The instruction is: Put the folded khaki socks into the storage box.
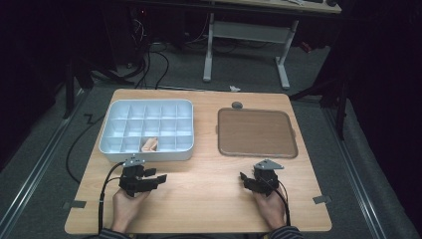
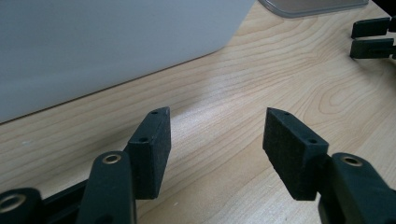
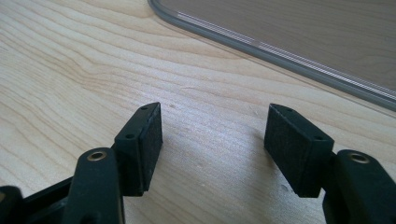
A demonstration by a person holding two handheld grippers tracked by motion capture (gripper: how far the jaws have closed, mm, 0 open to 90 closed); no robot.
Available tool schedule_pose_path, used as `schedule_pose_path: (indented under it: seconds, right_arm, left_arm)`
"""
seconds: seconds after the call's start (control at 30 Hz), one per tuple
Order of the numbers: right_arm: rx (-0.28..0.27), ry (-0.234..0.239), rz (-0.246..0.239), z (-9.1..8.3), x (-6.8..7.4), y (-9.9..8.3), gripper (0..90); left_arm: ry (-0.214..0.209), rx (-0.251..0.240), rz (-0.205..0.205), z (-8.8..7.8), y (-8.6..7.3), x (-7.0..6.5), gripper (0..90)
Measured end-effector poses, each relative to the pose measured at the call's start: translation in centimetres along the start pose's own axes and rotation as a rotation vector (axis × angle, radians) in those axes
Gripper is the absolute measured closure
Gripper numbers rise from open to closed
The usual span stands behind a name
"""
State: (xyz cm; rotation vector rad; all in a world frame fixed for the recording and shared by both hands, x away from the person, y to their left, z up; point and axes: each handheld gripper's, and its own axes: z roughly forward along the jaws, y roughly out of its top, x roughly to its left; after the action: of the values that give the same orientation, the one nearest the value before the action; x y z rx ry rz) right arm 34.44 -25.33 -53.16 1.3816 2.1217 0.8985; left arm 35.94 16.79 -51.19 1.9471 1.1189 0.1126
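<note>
Two grippers, left (image 1: 160, 178) and right (image 1: 243, 178), both released w/ nothing held, resting near table's (image 1: 209, 199) front edge. We've got one tan item (image 1: 149, 144) in the white organizer (image 1: 147, 152) so far; brown tray (image 1: 257, 133) bare, prob more sorting left.

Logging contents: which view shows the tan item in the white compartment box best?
The high view: the tan item lies in a front-row compartment of the white box. The left gripper view shows the box's outer wall; the right gripper view faces the clear lid.

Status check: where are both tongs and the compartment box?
Left tongs and right tongs open, empty, over bare wood. White plastic compartment box ahead of left tongs, untouched. Nothing in the way.
</note>
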Motion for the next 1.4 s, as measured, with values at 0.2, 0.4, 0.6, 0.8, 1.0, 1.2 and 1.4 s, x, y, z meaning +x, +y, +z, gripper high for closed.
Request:
schedule_pose_path:
  seconds: [0.2, 0.4, 0.6, 0.8, 1.0, 1.2, 1.4]
  right_arm:
    - [0.0, 0.0, 0.0, 0.0, 0.0, 0.0, 37.0]
    - [0.0, 0.0, 0.0, 0.0, 0.0, 0.0, 37.0]
    - [0.0, 0.001, -0.002, 0.0, 0.0, 0.0, 37.0]
    - [0.0, 0.002, -0.001, 0.0, 0.0, 0.0, 36.9]
    - [0.0, 0.002, -0.002, 0.0, 0.0, 0.0, 36.9]
    - [0.0, 0.002, -0.001, 0.0, 0.0, 0.0, 36.9]
    - [0.0, 0.002, -0.002, 0.0, 0.0, 0.0, 36.9]
  left_arm:
    - [0.01, -0.002, 0.006, 0.3, -0.1, -0.1, 42.4]
    - [0.027, 0.007, 0.023, 0.8, -0.2, -0.3, 42.3]
    - [0.032, 0.005, 0.031, 1.1, -0.3, -0.5, 42.3]
    - [0.047, 0.01, 0.042, 1.4, -0.4, -0.6, 42.3]
    - [0.06, 0.012, 0.062, 1.8, -0.5, -0.9, 42.2]
    - [0.076, 0.022, 0.08, 2.2, -0.5, -1.1, 42.3]
    - [0.094, 0.033, 0.103, 2.6, -0.6, -1.5, 42.2]
